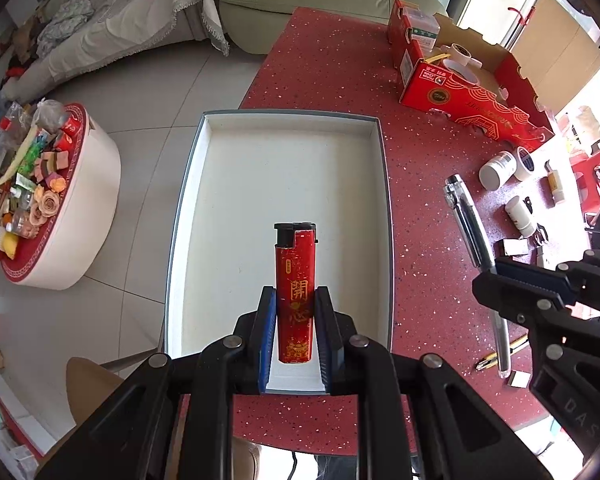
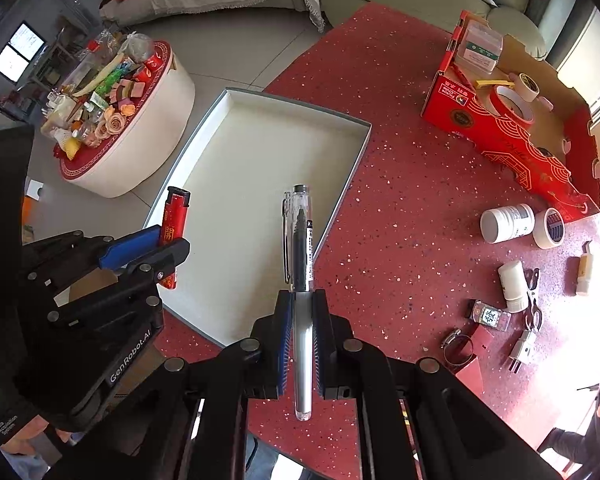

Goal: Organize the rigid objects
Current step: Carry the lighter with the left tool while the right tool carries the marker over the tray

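Observation:
My left gripper (image 1: 295,300) is shut on a red lighter (image 1: 295,280) with a black cap, held upright over the near end of the white tray (image 1: 228,168). From the right wrist view the same lighter (image 2: 174,220) sits in the left gripper (image 2: 166,242) at the tray's (image 2: 260,136) left edge. My right gripper (image 2: 302,300) is shut on a clear pen (image 2: 300,240) with a silver barrel, pointing over the tray's right rim. In the left wrist view that pen (image 1: 470,224) juts from the right gripper (image 1: 494,270) above the red table.
On the red speckled table (image 2: 380,220) lie a red cardboard box (image 2: 512,132) with tape rolls, a white jar (image 2: 506,222), a tape roll (image 2: 550,227), a white bottle (image 2: 514,286), a plug (image 2: 520,350) and small clips. A round stool (image 1: 48,184) piled with clutter stands on the floor to the left.

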`<state>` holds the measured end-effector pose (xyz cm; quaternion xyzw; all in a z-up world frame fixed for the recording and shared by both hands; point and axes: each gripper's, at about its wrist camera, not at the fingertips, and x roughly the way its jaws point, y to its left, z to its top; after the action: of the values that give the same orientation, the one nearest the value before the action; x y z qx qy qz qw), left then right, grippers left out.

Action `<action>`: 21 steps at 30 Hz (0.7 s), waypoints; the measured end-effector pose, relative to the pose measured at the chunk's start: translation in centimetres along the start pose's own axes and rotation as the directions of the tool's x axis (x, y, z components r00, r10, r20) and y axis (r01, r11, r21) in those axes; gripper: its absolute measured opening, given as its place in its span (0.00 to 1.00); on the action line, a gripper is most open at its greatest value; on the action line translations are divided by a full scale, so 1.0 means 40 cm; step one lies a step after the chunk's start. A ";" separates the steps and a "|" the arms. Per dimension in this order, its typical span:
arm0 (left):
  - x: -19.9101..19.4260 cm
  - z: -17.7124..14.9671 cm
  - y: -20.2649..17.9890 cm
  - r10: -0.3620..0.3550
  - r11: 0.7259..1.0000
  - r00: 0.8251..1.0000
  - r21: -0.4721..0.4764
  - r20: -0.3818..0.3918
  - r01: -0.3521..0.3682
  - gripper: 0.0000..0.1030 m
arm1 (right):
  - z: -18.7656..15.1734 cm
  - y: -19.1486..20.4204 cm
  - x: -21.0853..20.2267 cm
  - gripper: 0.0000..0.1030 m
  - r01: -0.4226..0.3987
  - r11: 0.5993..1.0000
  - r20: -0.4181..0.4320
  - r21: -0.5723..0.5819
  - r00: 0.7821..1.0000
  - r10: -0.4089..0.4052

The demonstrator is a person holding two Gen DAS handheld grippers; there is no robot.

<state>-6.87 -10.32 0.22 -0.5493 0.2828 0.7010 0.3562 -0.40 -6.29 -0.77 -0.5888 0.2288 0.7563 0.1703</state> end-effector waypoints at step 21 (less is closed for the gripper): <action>0.008 0.004 0.006 0.023 1.000 1.000 -0.011 0.000 -0.023 0.20 | 0.009 -0.003 0.016 0.11 -0.068 0.996 -0.001 0.061 0.998 0.068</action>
<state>-7.20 -10.28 -0.05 -0.5479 0.2851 0.7068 0.3450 -0.79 -6.00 -1.32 -0.5762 0.2720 0.7535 0.1619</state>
